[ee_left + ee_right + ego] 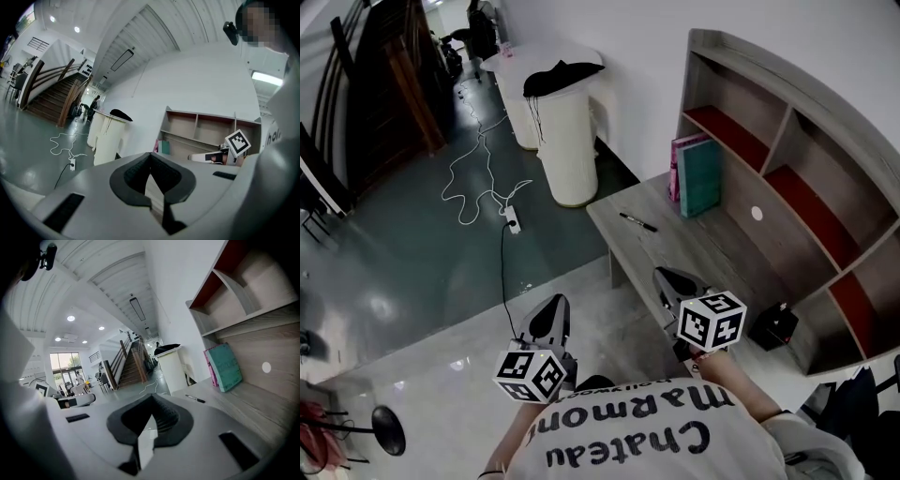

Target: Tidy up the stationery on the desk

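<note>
The left claw [553, 314] was held off the surface [727, 253], above the floor [441, 281] just beside the surface's front edge. In the left gripper view its jaws stood together at the tips [150, 157], with nothing between them. The right claw [673, 284] hung over the front edge of the surface, towards the near end. Its jaws were likewise closed and empty [151, 399].

A black pen [637, 222] lay flat near the far end of the surface, close to the front edge and well apart from both claws. A teal book [701, 176] stood upright at the far rear corner, leaning against the shelf unit [787, 178], with a pink book [677, 169] touching it on the far side. A small black object [773, 328] rested at the near end, by the rear edge under the shelf unit; its type could not be determined.

A white power strip [513, 221] with its cable lay on the floor beyond the far end.
</note>
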Available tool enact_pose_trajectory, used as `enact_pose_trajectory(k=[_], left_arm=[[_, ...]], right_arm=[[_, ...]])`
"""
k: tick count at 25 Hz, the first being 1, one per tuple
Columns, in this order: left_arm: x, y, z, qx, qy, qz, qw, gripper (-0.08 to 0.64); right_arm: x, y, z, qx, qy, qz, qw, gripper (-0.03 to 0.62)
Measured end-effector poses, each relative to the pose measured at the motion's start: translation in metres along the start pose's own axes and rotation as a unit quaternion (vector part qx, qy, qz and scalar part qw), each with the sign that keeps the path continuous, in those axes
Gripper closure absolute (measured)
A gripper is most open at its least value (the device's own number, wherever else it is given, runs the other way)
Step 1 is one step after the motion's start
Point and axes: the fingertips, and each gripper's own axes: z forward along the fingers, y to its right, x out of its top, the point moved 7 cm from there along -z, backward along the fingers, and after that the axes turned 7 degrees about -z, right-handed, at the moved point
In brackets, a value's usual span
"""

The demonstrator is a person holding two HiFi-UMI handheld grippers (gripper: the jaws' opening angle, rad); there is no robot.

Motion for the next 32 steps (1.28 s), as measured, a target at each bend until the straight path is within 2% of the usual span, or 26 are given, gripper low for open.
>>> enact_pose_trajectory(k=[9, 20, 23, 28, 32], left_arm=[[-0.009, -0.015, 0.026, 0.012, -0.026, -0.012, 0.9995, 0.545], [0.000, -0.045, 0.104, -0.030, -0.068, -0.017, 0.9971, 0.545], [0.014, -0.062, 0.133, -0.040, -0.075, -0.015, 0.9963, 0.545], [0.061, -0.082, 0.185, -0.067, -0.053, -0.001, 0.9963, 0.545], [0.087, -0.098, 0.219, -0.085, -0.056, 0.005, 0.9948, 0.545]], right_arm=[[-0.018, 0.018, 0.011, -0.010, -0.020, 0.023, 0.999, 0.581], [-0.017, 0.056, 0.058, -0.056, -0.035, 0.064, 0.996, 0.581], [-0.007, 0.066, 0.083, -0.068, -0.034, 0.072, 0.994, 0.581], [0.032, 0.080, 0.122, -0.089, -0.017, 0.054, 0.994, 0.581], [0.051, 0.091, 0.146, -0.110, -0.008, 0.063, 0.992, 0.581]])
